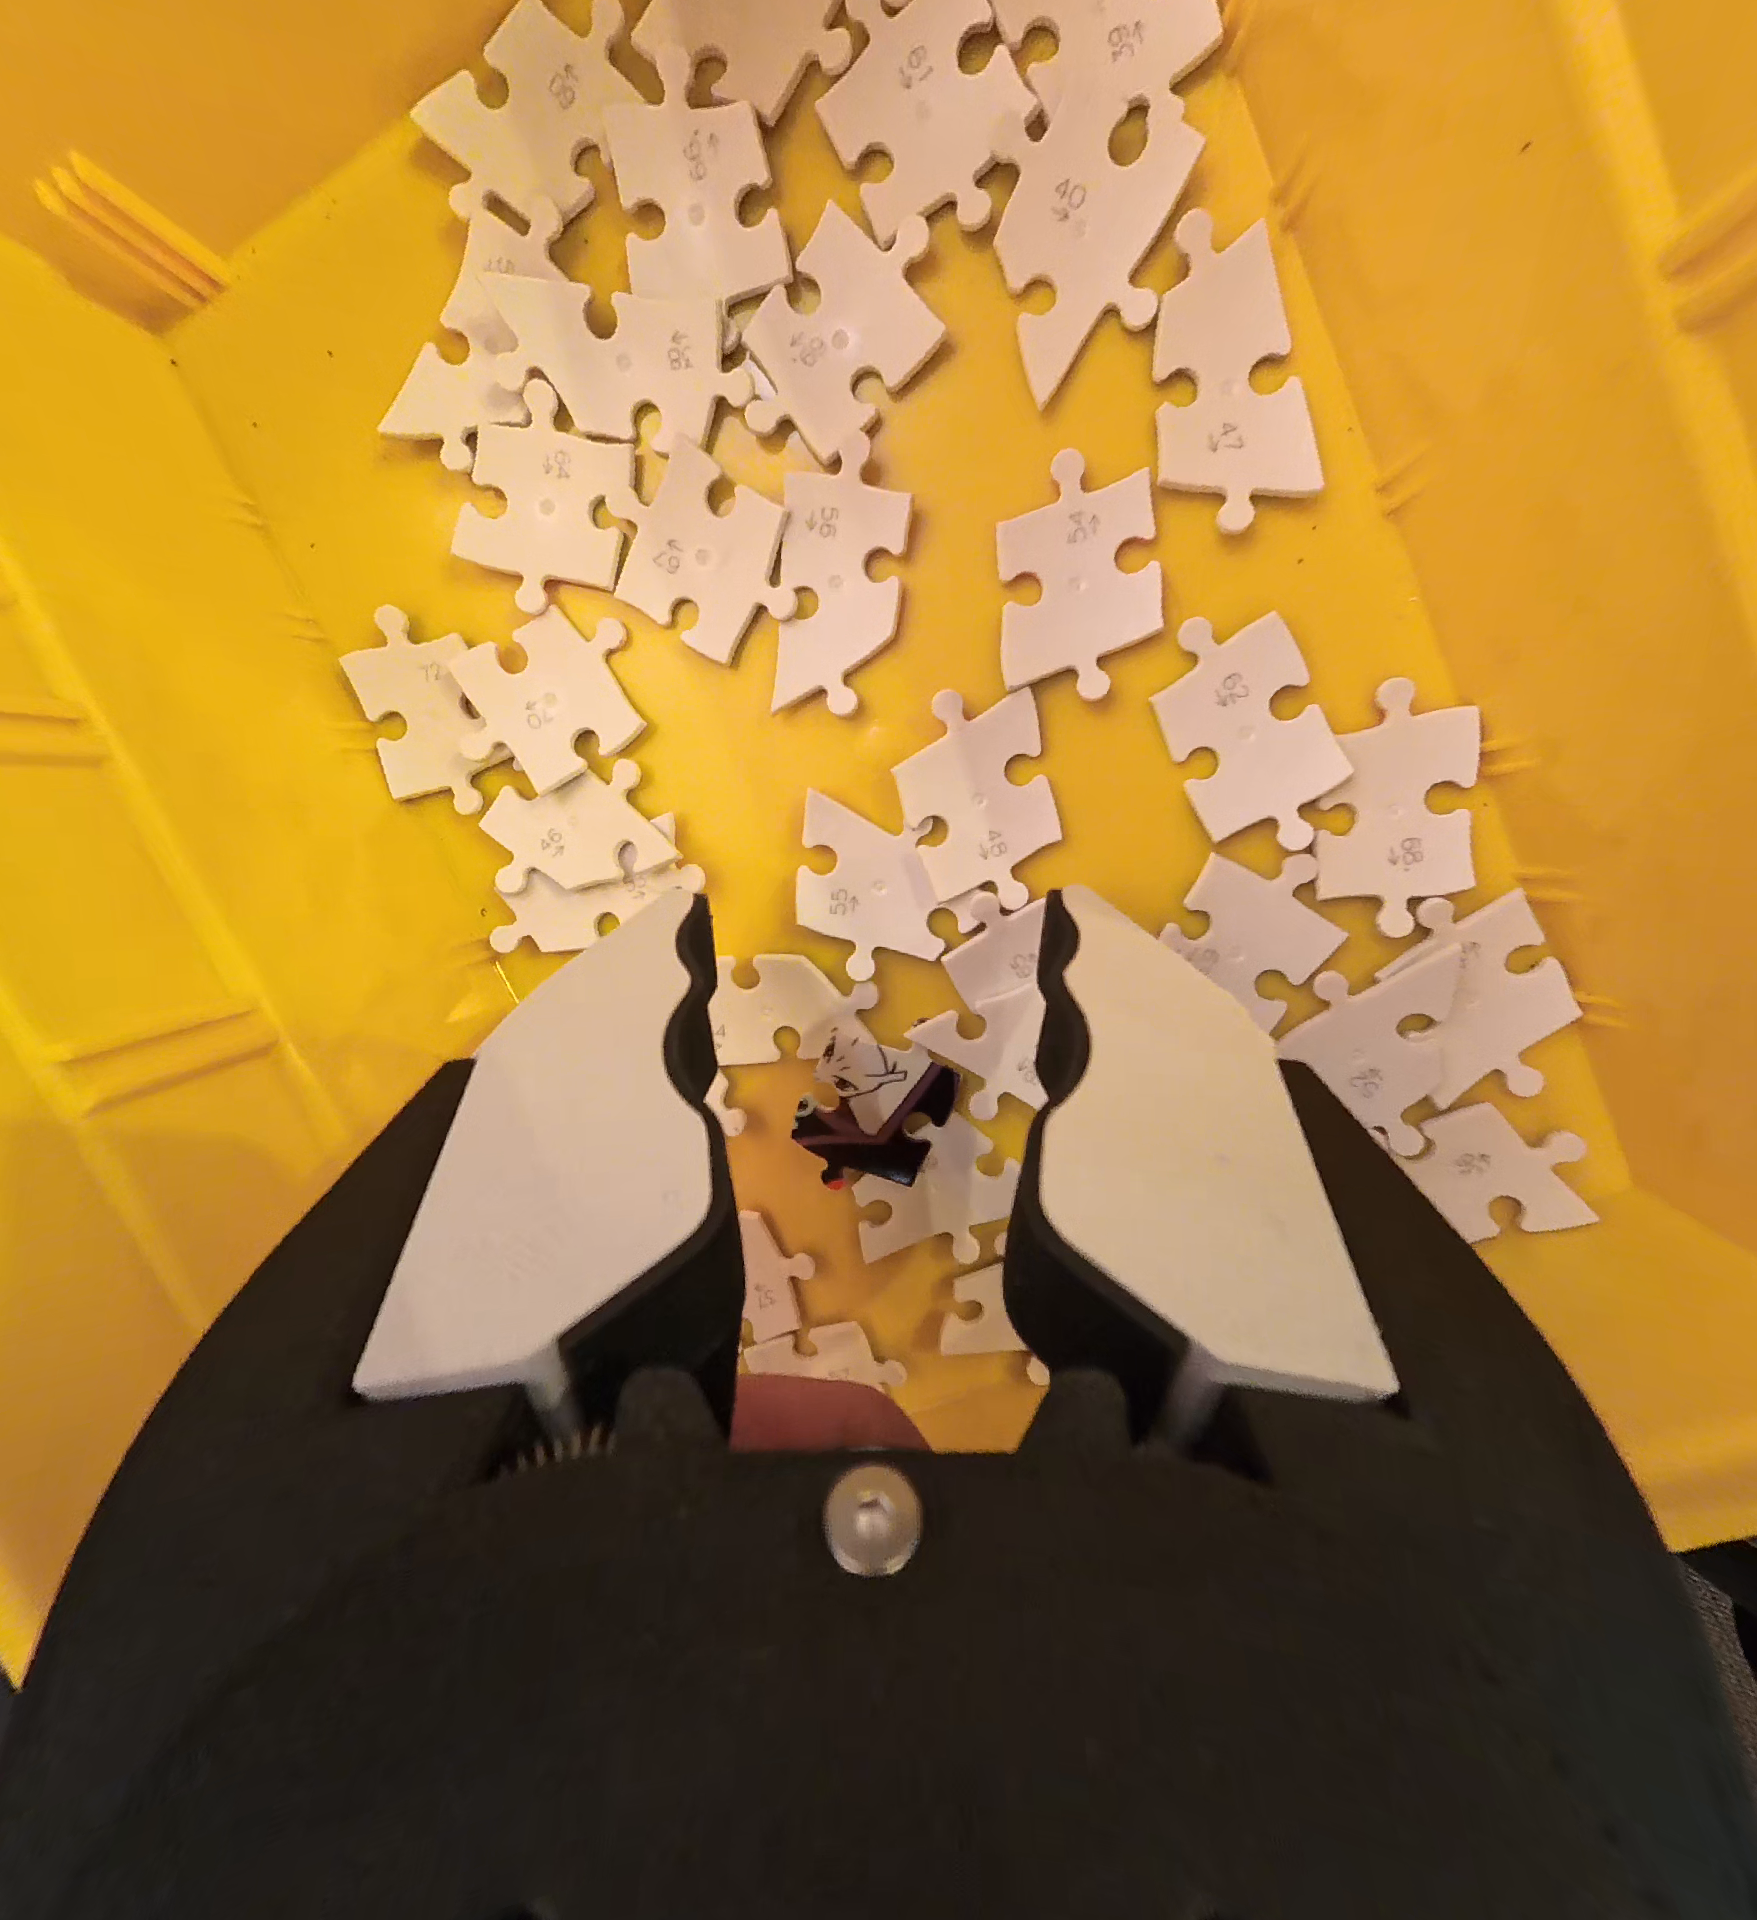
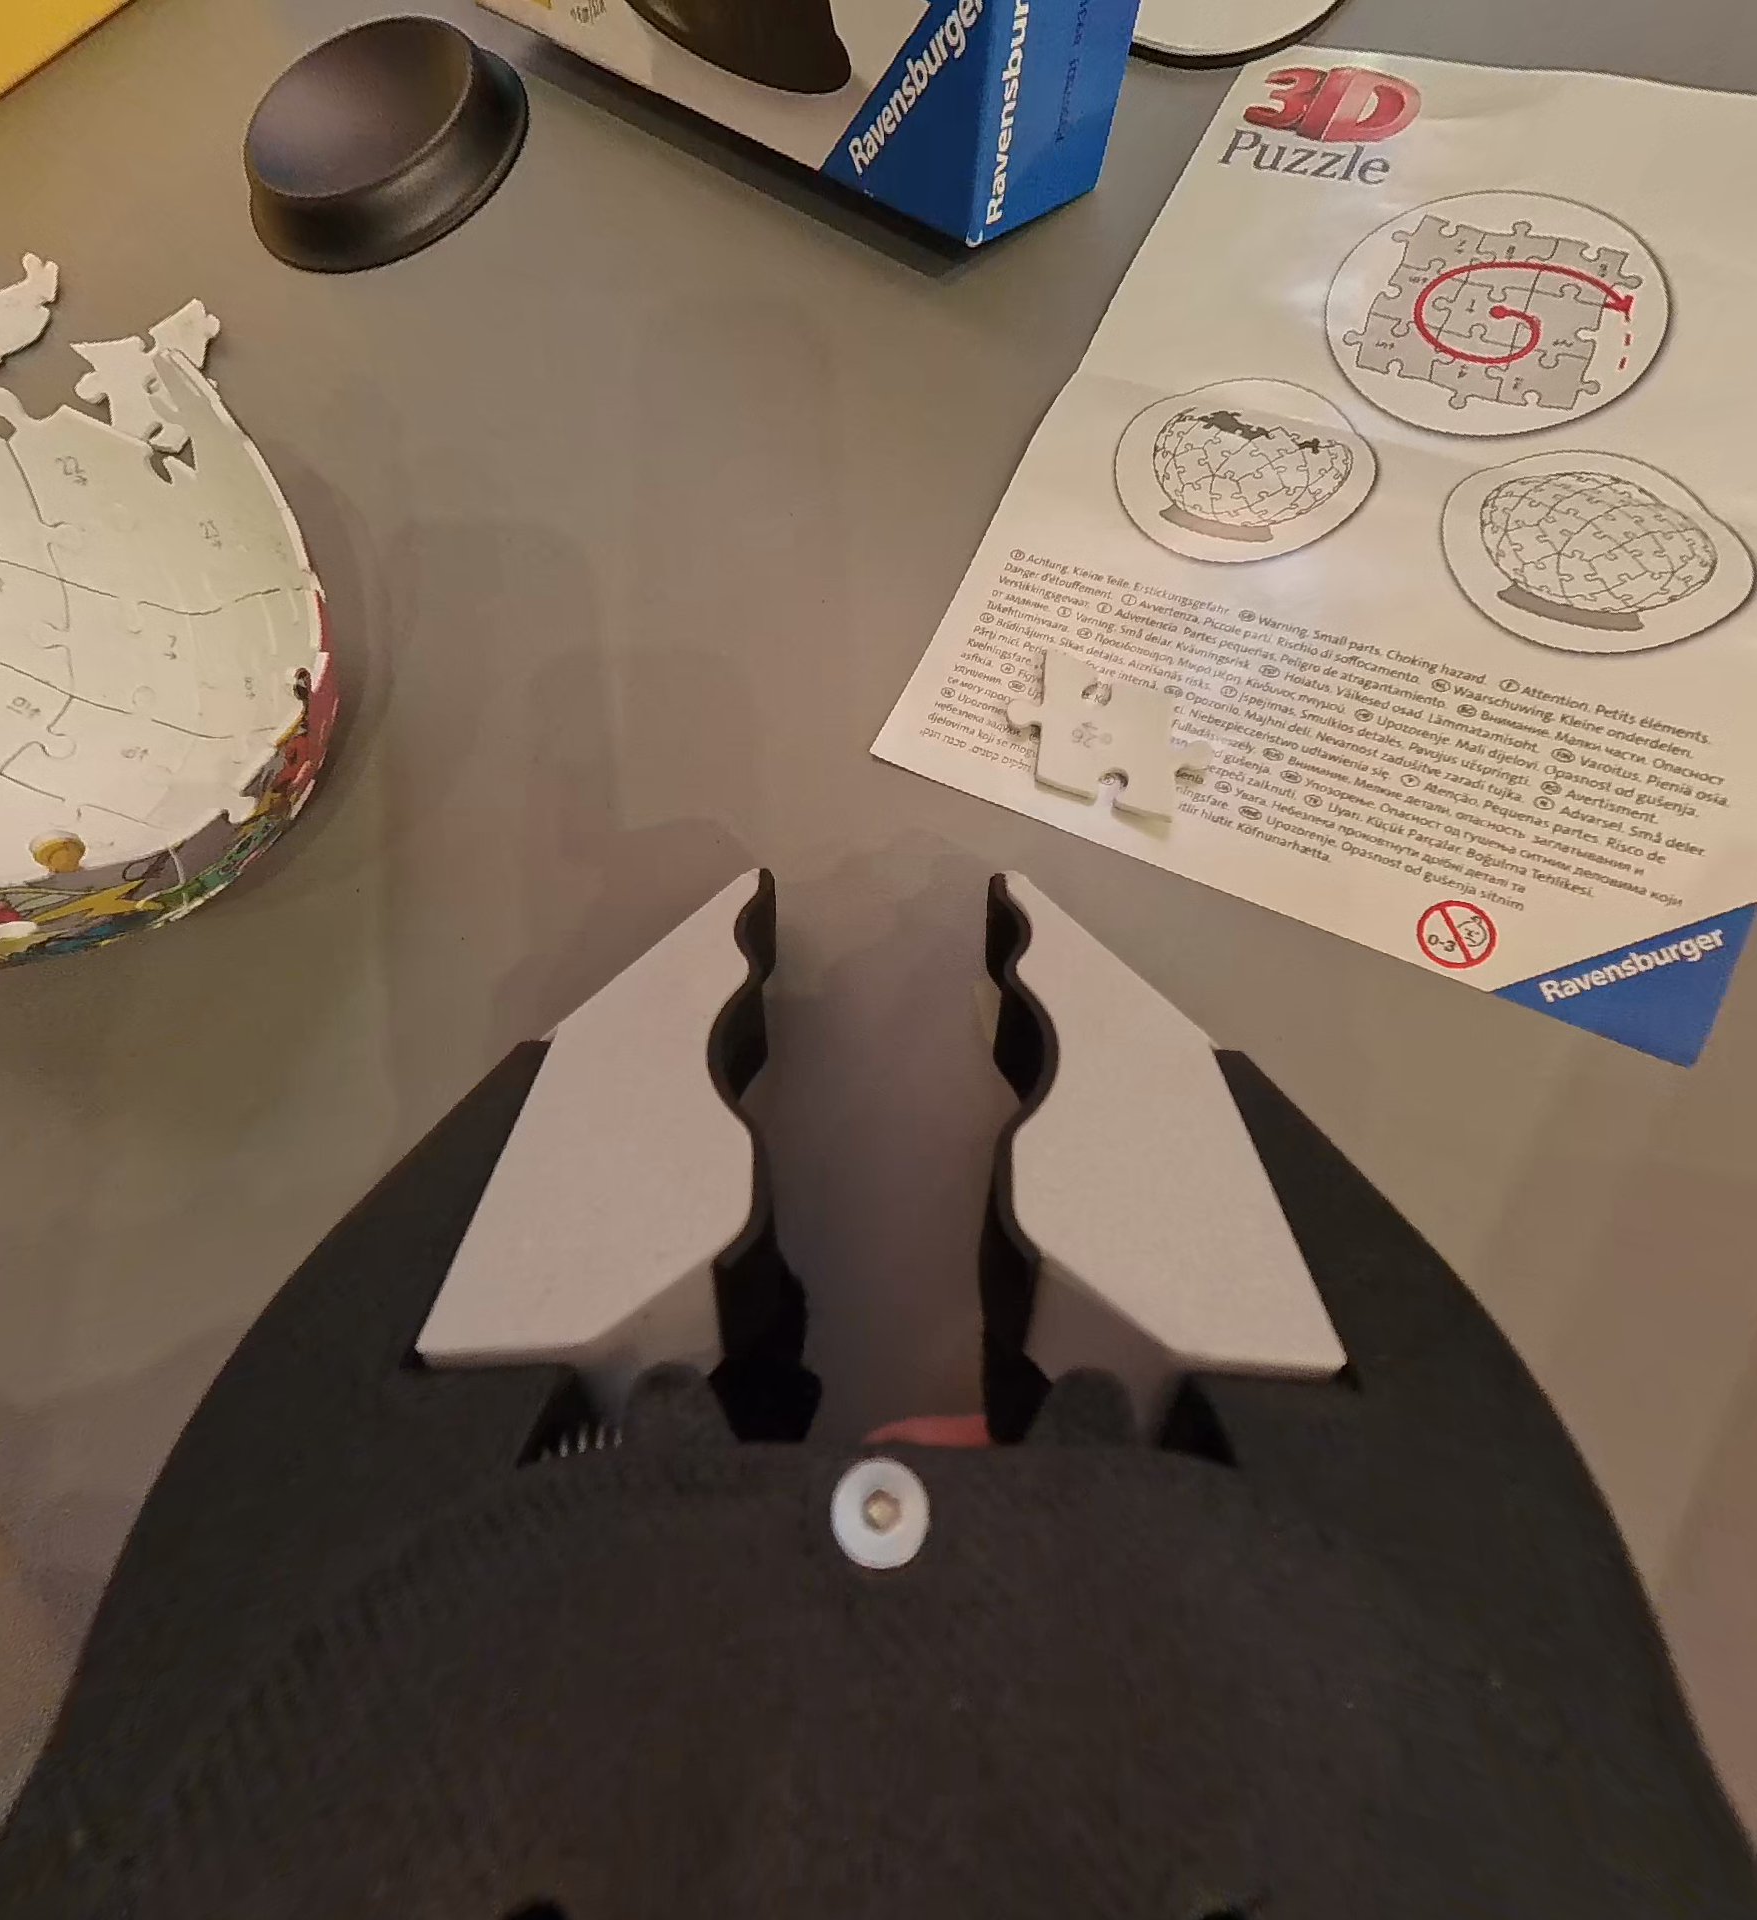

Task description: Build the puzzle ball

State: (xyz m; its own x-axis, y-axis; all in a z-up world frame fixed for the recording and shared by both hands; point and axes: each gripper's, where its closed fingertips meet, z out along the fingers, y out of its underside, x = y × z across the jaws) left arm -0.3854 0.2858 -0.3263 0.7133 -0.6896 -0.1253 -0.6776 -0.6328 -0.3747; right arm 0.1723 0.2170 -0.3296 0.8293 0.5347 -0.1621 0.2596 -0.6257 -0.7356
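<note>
White pieces, yellow bin

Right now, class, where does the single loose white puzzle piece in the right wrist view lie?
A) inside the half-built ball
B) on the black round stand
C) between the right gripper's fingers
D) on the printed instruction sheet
D: the loose white piece lies flat on the lower left part of the instruction sheet, apart from the half-built ball, the black stand and the open right gripper.
</note>
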